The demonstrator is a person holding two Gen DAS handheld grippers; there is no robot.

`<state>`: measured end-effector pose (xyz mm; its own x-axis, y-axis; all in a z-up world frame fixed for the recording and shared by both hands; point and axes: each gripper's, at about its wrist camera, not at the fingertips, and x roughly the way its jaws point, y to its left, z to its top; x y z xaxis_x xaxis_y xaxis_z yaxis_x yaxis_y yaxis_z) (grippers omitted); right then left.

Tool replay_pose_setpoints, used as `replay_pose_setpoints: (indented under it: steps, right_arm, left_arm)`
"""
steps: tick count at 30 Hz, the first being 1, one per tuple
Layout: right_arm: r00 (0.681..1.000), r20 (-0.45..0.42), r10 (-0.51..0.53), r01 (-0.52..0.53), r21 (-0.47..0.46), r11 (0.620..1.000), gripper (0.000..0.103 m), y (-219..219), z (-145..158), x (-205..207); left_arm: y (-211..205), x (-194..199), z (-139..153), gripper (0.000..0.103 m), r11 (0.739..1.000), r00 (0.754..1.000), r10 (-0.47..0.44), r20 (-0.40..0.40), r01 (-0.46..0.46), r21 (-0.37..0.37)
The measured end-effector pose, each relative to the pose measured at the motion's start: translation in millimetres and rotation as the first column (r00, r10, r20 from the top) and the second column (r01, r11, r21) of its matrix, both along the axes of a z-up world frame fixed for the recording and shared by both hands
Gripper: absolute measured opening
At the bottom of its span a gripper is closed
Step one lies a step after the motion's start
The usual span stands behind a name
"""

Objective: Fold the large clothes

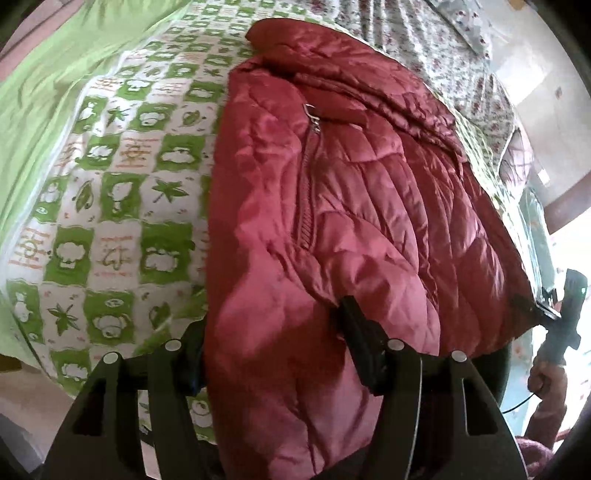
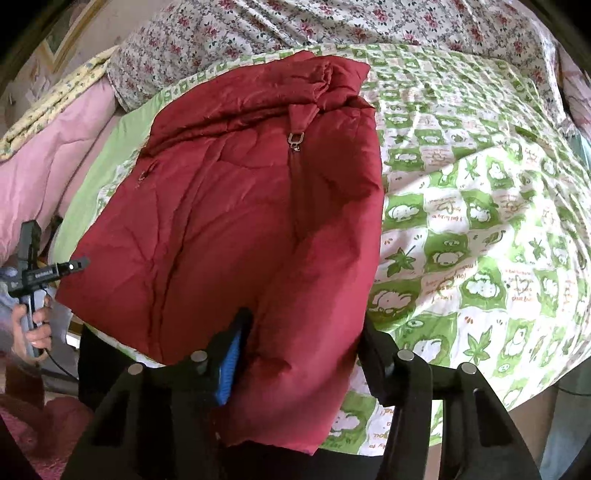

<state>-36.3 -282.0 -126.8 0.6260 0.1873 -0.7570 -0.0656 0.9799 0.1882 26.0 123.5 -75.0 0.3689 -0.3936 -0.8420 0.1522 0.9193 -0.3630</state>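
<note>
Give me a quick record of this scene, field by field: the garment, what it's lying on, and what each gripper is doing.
garment: red puffer jacket, zipped up, zipper pull near the collar
surface: bed with green and white patterned sheet
other bedding: floral cover beyond the jacket; pink quilt beside it
left gripper: jaws closed around the jacket's near edge, fabric bunched between them
right gripper: likewise clamped on the near edge, blue pad showing on one finger
fold state: lying lengthwise, collar at the far end
</note>
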Motion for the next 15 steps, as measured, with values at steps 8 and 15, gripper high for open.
replay_pose_setpoints:
  steps: [8, 15]
  right_arm:
    - [1.000, -0.001, 0.007, -0.007, 0.042, 0.999, 0.048, -0.5, -1.7, -5.1]
    - [0.996, 0.078, 0.040, -0.052, 0.166, 0.985, 0.029, -3.6, 7.6, -9.6]
  left_arm:
    - [-2.0, -4.1, -1.7, 0.060, 0.999, 1.000, -0.029, 0.003, 0.029, -0.023]
    - [-9.2, -9.8, 10.4, 0.023, 0.998, 0.997, -0.057, 0.042, 0.058, -0.032]
